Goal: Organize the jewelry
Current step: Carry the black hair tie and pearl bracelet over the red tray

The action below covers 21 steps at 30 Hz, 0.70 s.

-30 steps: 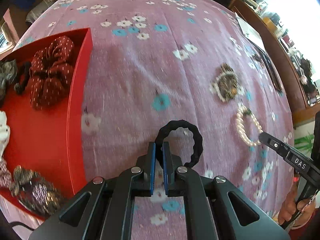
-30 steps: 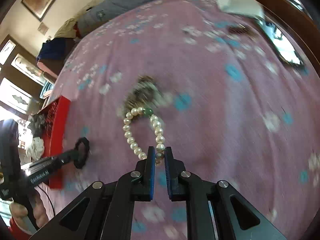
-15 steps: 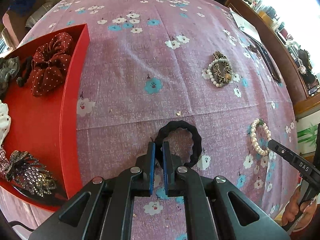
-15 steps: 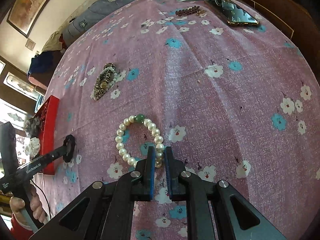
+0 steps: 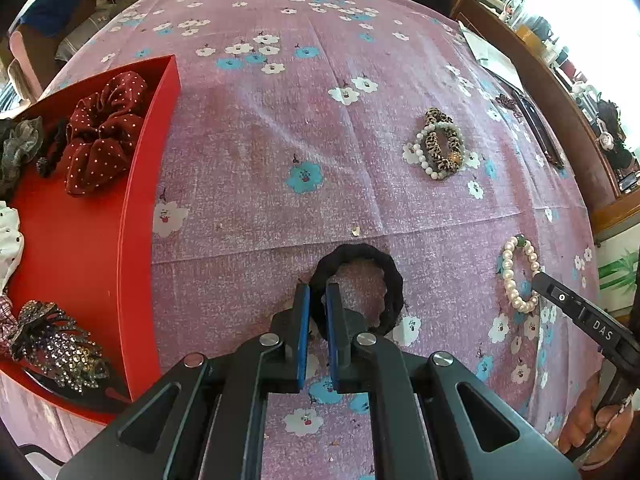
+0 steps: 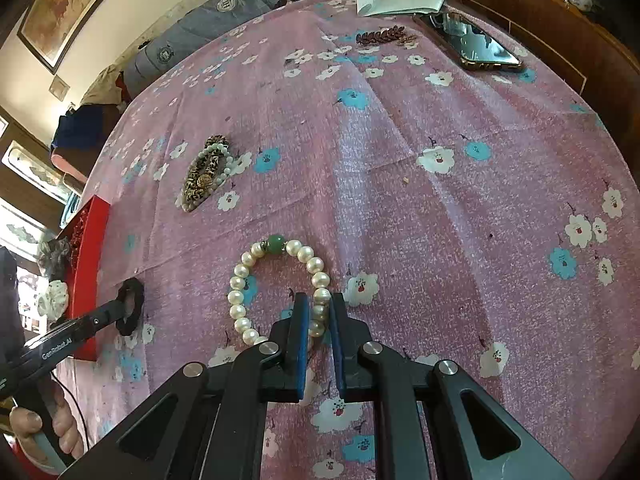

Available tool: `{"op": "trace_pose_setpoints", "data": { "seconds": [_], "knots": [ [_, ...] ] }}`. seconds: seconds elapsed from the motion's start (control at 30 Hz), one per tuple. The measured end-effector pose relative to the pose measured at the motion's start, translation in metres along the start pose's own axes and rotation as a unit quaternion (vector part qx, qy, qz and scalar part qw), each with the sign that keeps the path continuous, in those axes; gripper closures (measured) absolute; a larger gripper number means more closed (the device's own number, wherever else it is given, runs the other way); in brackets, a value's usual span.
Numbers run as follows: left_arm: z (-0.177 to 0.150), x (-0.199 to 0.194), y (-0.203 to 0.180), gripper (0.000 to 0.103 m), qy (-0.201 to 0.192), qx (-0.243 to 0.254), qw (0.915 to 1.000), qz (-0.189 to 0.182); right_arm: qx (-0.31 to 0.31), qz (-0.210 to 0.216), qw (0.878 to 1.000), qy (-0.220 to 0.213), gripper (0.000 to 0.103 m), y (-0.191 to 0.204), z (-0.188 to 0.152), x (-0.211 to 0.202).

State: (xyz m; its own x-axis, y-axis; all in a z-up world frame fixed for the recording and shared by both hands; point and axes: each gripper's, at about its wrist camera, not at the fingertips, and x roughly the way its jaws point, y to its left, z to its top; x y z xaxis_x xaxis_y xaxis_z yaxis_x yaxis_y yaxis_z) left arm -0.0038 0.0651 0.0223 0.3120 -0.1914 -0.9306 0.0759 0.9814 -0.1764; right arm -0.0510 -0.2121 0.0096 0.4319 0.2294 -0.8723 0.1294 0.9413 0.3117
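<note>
Two grippers, both pinched down on sth. L gripper [image 5: 316, 300] has its blue pads closed on the near-left side of a black hair tie [image 5: 356, 286]; the rest of the ring sticks out past the fingertips, over the pink floral cloth [image 5: 260, 140]. R gripper [image 6: 319, 312] is clamped on the near-right stretch of a pearl bracelet [image 6: 276, 280], a few pearls squeezed between the pads, its one green bead at the far side of the loop. Can't tell if either piece is off the cloth or lying on it.

Red tray [image 5: 136, 216] sits at the L edge of the cloth, near the L gripper. In it: a dark red polka-dot scrunchie [image 5: 102, 132] toward the far end, a grey one beside it at the edge, a rhinestone hair clip [image 5: 56, 346] at the near end, white fabric w/ dots between them.

Farther out on the cloth, well apart from both grippers: a leopard-print scrunchie w/ a white bead bracelet [image 5: 440, 146] lying together, touching. Far R edge: a phone [image 6: 468, 44], a small brown leaf-shaped clip [image 6: 384, 36] just beside it, white paper behind.

A hand shows at each handle.
</note>
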Motion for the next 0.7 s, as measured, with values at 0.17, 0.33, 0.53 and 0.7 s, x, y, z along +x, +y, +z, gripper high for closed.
{"op": "trace_pose_setpoints", "data": {
  "seconds": [0.17, 0.33, 0.53, 0.7],
  "knots": [
    [0.003, -0.004, -0.002, 0.096, 0.007, -0.006, 1.0, -0.005, -0.001, 0.003, 1.0, -0.007, 0.093, 0.004, 0.002, -0.006],
    [0.009, -0.029, -0.001, 0.096, -0.013, -0.01, 0.9993, -0.034, -0.005, 0.012, 0.999, -0.031, 0.093, 0.015, 0.008, -0.025],
    [0.013, -0.069, 0.007, 0.096, -0.041, -0.021, 0.9944, -0.095, -0.004, 0.029, 0.998, -0.051, 0.093, 0.025, 0.014, -0.044],
    [0.014, -0.092, 0.013, 0.096, -0.061, -0.019, 0.9937, -0.091, -0.019, 0.039, 0.997, -0.065, 0.093, 0.04, 0.017, -0.058]
  ]
}}
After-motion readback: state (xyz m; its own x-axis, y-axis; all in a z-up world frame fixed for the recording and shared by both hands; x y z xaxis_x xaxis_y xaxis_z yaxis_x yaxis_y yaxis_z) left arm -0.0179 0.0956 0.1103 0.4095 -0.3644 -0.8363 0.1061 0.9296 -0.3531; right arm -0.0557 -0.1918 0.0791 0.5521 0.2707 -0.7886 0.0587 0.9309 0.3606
